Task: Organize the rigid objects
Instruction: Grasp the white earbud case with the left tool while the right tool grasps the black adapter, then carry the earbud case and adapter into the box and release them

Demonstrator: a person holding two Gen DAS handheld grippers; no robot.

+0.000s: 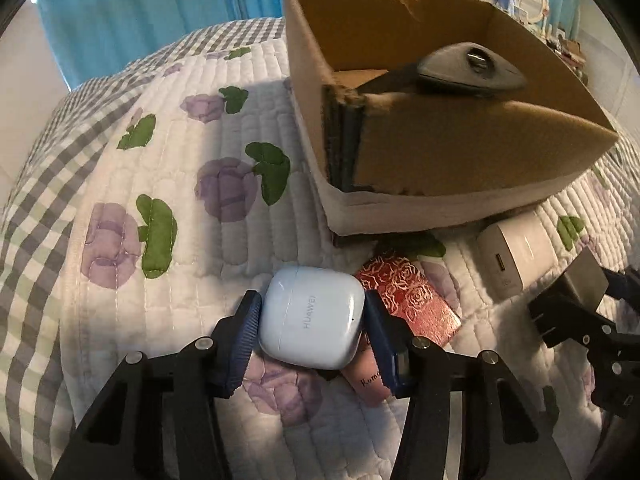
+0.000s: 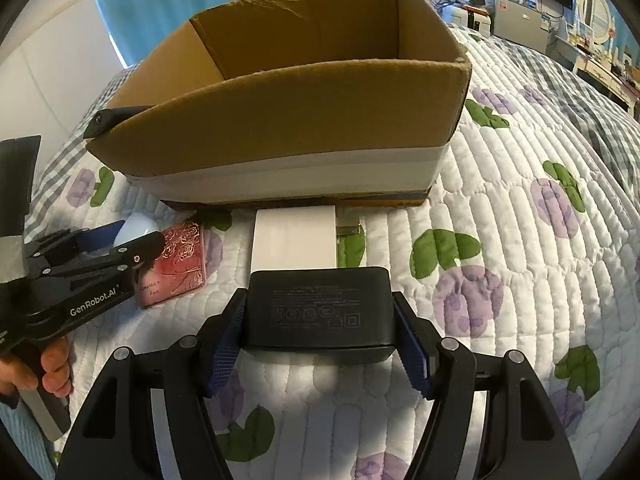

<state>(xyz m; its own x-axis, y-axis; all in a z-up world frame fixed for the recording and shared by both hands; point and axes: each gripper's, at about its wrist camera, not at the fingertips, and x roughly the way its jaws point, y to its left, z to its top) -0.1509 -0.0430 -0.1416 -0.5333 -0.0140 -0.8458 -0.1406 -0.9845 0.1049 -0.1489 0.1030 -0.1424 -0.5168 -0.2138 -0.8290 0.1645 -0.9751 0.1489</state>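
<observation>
Both grippers clamped on small electronics, just in front of a cardboard box on a quilted bedspread.

Left gripper closed on a glossy white earbud case, rounded at the corners, grey HUAWEI lettering across the lid, blue ribbed pads pressed to both sides, partly over a red rose-patterned card on the quilt. Right gripper closed on a matte black power adapter, blocky with rounded edges, fine printed text and certification marks on top. Just beyond it, a white charger block lying flat near the open brown cardboard box, white band along its base. Inside the box, a dark grey mouse resting against the near wall.
</observation>
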